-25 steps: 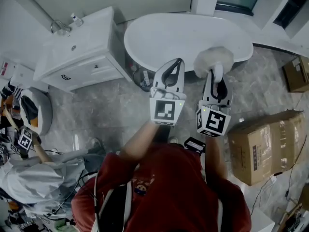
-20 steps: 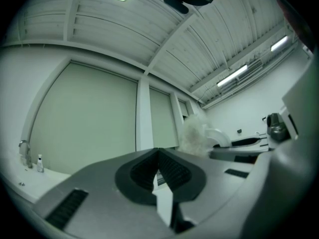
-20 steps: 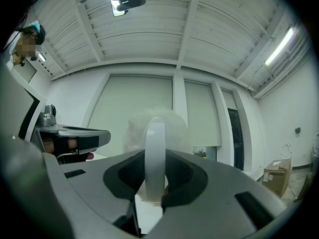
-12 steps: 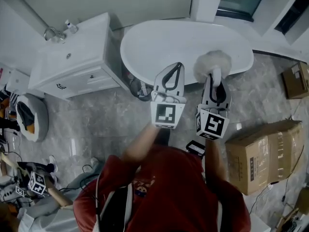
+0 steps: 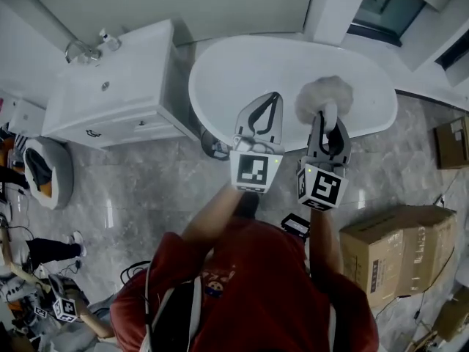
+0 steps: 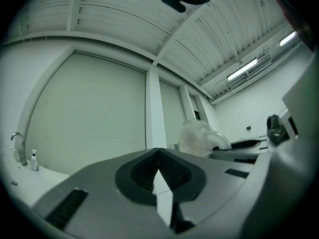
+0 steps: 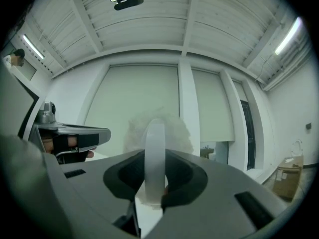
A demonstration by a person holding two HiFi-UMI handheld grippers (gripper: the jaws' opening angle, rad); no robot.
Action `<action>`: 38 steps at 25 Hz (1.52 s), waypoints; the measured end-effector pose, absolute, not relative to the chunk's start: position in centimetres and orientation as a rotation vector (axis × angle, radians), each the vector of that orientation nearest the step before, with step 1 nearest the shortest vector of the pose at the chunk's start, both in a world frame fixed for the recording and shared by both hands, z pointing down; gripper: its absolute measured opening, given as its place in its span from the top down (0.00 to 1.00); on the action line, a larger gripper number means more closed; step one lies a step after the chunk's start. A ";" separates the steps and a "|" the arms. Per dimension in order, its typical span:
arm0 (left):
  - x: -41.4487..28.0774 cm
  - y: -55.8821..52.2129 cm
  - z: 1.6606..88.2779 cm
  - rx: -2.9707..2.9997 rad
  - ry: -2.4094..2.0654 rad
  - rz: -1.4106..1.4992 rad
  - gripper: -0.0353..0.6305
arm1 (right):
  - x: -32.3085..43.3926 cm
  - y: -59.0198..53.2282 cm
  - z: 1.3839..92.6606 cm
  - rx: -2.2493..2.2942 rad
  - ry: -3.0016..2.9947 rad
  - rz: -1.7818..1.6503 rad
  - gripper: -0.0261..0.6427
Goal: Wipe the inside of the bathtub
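Right tool [image 5: 327,114] with duster [image 5: 323,95] over bathtub [image 5: 249,63], near rim

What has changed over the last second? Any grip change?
Both grippers edged forward over the bathtub: the fluffy brush in the right gripper, earlier above the near rim, now hangs over the basin. Nothing taken or released. The right gripper stays shut on the brush's handle, the left gripper shut and empty.

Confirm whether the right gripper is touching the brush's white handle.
Touching. The right gripper view shows the right gripper with its jaws clamped on the white handle of the brush.
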State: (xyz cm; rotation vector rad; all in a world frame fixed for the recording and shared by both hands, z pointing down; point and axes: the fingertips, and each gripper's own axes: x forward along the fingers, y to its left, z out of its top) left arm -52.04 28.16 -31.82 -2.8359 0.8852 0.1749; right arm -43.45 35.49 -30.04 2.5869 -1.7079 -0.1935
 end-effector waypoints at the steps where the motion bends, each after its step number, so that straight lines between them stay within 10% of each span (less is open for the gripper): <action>1: -51.9 27.0 -31.9 -2.838 0.895 0.177 0.92 | -43.3 34.3 -30.0 2.581 -1.713 -0.191 0.82; 38: -38.9 3.0 -30.6 -2.700 1.352 0.182 0.92 | -28.1 7.1 -28.0 2.317 -2.070 -0.148 0.82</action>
